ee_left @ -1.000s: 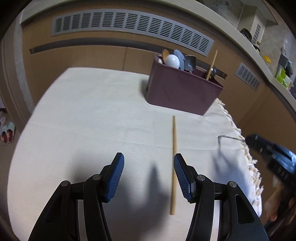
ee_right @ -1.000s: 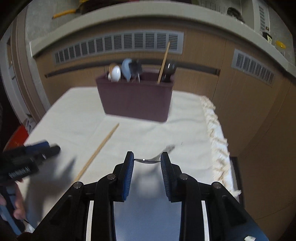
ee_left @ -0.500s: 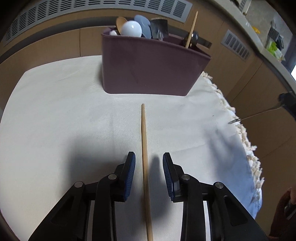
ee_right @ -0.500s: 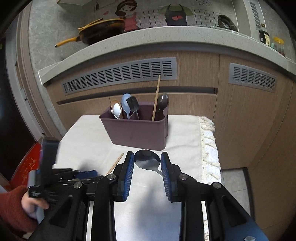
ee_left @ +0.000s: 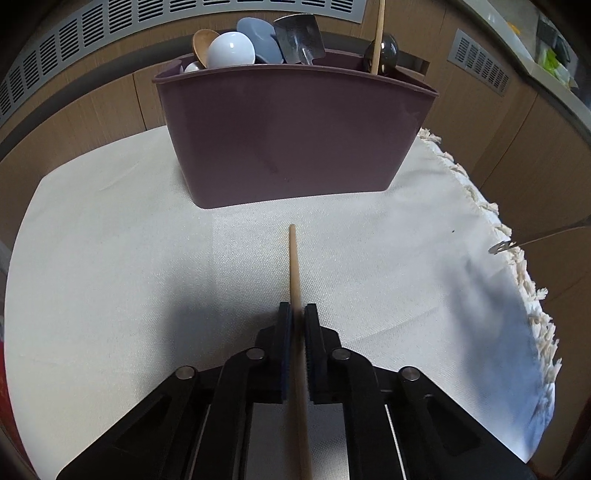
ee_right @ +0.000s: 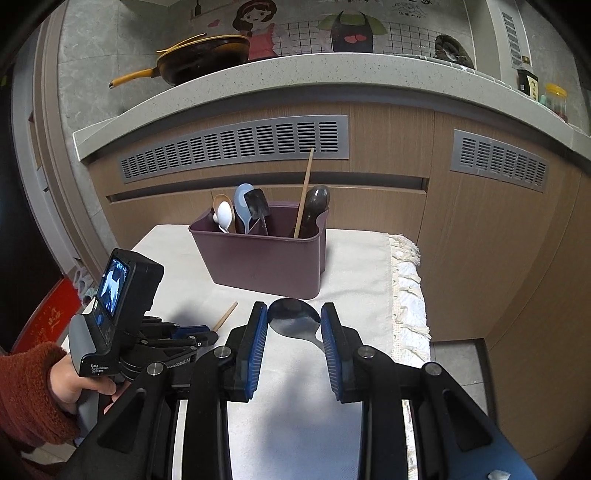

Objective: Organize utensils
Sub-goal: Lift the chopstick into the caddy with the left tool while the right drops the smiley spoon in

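Note:
A maroon utensil caddy (ee_left: 295, 133) stands on the white cloth and holds spoons, a spatula and one upright wooden chopstick (ee_left: 378, 35). My left gripper (ee_left: 297, 317) is shut on a second wooden chopstick (ee_left: 293, 262) that lies on the cloth and points at the caddy. My right gripper (ee_right: 293, 330) is shut on a metal spoon (ee_right: 291, 319), bowl forward, lifted above the cloth in front of the caddy (ee_right: 266, 254). The spoon's handle end (ee_left: 532, 240) shows at the right edge of the left wrist view. The left gripper (ee_right: 184, 334) also shows in the right wrist view.
The cloth-covered table (ee_left: 110, 258) has a fringed edge (ee_left: 524, 280) on the right. Wooden cabinets with grey vents (ee_right: 236, 147) stand behind it under a countertop (ee_right: 332, 77) with a pan (ee_right: 199, 61). My left hand in a red sleeve (ee_right: 33, 398) holds the left gripper.
My left gripper moved forward over the lying chopstick and closed on it. My right gripper lifted the spoon off the cloth and pulled up and back.

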`<control>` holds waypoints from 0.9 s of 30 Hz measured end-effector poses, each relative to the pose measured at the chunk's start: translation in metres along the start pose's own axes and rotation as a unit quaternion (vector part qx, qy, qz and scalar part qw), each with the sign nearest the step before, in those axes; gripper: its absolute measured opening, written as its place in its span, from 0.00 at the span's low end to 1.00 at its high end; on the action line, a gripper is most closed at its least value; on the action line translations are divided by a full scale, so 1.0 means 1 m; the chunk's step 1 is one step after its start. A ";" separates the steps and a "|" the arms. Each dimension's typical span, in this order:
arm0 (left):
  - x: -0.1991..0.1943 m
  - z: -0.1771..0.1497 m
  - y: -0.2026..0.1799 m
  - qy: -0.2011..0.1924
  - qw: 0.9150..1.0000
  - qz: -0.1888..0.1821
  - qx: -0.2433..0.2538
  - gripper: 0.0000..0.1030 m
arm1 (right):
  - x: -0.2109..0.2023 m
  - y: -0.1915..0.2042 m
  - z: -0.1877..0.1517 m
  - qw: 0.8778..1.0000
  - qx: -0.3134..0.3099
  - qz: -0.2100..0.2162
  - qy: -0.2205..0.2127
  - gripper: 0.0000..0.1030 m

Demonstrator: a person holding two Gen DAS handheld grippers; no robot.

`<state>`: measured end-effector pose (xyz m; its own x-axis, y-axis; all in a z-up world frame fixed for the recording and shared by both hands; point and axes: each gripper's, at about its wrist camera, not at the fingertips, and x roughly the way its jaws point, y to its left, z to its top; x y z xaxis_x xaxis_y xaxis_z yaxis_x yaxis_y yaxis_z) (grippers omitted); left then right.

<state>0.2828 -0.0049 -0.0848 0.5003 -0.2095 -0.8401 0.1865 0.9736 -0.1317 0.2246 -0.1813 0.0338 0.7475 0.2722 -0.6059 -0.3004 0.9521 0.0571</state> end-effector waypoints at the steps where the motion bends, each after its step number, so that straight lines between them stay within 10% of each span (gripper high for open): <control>1: -0.003 -0.001 0.002 -0.005 1.000 -0.016 -0.011 0.05 | 0.000 0.000 0.000 1.000 0.002 0.002 0.002 0.26; 8: -0.048 -0.016 0.003 -0.068 0.994 -0.074 -0.051 0.05 | 0.003 -0.001 -0.002 1.000 0.012 0.003 0.011 0.26; 27: -0.149 -0.018 0.002 -0.207 0.973 -0.090 -0.045 0.05 | -0.024 0.017 0.002 1.000 0.003 0.018 -0.007 0.26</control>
<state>0.1933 0.0299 0.0308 0.7672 -0.3774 -0.5186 0.2373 0.9182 -0.3172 0.2029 -0.1717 0.0508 0.7439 0.3089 -0.5926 -0.3244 0.9422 0.0839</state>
